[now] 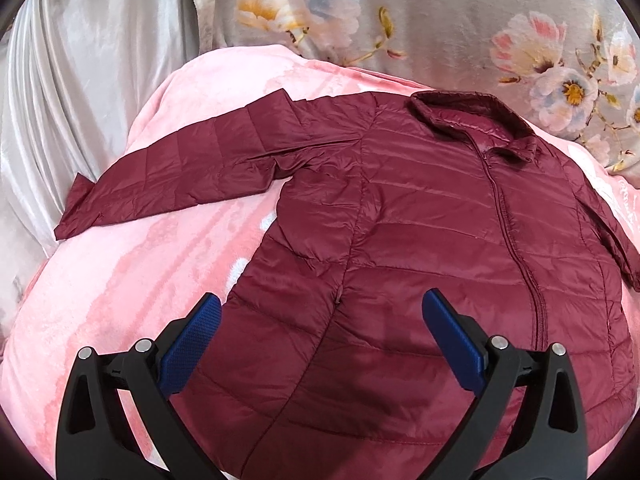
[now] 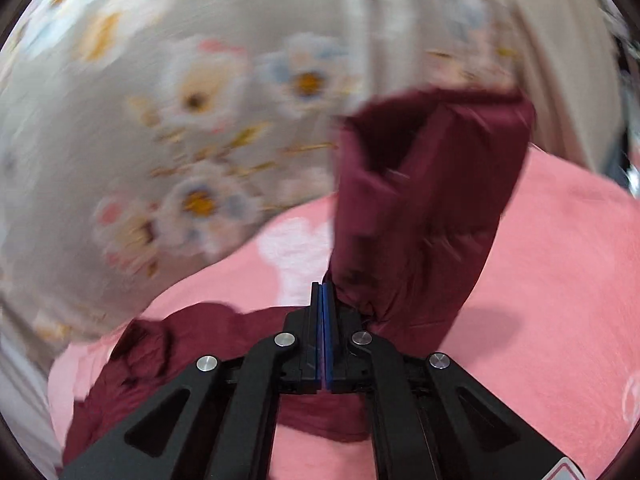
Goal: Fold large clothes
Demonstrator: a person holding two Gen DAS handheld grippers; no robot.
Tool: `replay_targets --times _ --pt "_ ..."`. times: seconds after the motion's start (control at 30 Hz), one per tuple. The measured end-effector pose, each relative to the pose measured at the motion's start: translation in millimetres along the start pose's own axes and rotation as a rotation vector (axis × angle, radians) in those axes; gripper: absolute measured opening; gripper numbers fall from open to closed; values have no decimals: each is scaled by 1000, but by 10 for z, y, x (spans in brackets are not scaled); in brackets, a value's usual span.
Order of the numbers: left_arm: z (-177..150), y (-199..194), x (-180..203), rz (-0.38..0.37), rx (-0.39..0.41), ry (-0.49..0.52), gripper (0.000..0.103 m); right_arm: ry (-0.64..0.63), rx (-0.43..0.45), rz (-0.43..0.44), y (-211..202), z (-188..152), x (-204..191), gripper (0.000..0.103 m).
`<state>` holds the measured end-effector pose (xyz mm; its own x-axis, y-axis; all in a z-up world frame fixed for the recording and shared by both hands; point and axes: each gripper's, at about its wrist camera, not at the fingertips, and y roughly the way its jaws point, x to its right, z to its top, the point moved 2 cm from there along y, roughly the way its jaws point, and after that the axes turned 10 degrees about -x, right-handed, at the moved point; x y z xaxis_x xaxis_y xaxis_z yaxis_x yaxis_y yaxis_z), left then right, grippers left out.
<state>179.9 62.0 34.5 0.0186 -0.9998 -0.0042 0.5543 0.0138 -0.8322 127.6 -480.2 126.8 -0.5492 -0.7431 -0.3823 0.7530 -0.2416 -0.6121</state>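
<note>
Right claw (image 2: 323, 286) clamped on the lifted sleeve (image 2: 424, 208) of the maroon jacket (image 1: 420, 240), flat on the pink blanket (image 1: 120, 280); left claw (image 1: 322, 306) wide, empty. Sleeve-folding step: next, carry it across the chest.

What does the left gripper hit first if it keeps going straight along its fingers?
Likely the maroon jacket: the open left gripper points down at its lower front panel, left of the zipper. Nothing shows in between, though depth is unclear.
</note>
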Motion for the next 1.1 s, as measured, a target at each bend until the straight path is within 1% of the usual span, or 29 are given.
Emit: replay_targets --times 0.07,0.1,0.2,0.27,0.4,0.5,0.63,0.77,0.87,0.93,0.97,1.0,1.03,1.1 --pt "-1 8 -6 4 -3 0 98 -74 -16 64 82 -30 -474 1" --pt "-7 16 -15 2 -5 0 98 -97 -28 82 126 -62 -612 1" --pt "-15 49 -50 4 -10 -1 98 -233 -102 143 346 -282 -1237 1" --pt "-16 79 -72 5 -15 -6 98 -333 -160 191 478 -530 -1700 1" --pt "-12 137 -155 6 -24 -26 98 -457 -252 278 683 -986 -2417 1" --pt "-14 158 -232 12 -24 -39 98 -533 -310 334 826 -1336 -2901 1" --pt "-28 231 -391 18 -44 -69 98 -617 -380 377 956 -1804 -3407 1" --pt "-67 340 -529 0 -80 -97 98 -674 -459 389 1160 -2245 -3730 1" --pt "-68 403 -600 -31 -101 -115 98 -702 -518 383 1309 -2520 -3812 1" --pt "-32 417 -616 -76 -105 -126 98 -741 -574 362 1451 -2751 -3881 1" --pt "-3 417 -618 -107 -107 -132 98 -763 -614 357 1517 -2864 -3886 3" --pt "52 417 -611 -148 -109 -138 98 -777 -637 350 1562 -2921 -3887 4" --pt "115 417 -597 -183 -110 -141 98 -784 -639 346 1552 -2965 -3886 5" --pt "271 423 -544 -243 -111 -143 98 -791 -634 368 1417 -2933 -3854 17"
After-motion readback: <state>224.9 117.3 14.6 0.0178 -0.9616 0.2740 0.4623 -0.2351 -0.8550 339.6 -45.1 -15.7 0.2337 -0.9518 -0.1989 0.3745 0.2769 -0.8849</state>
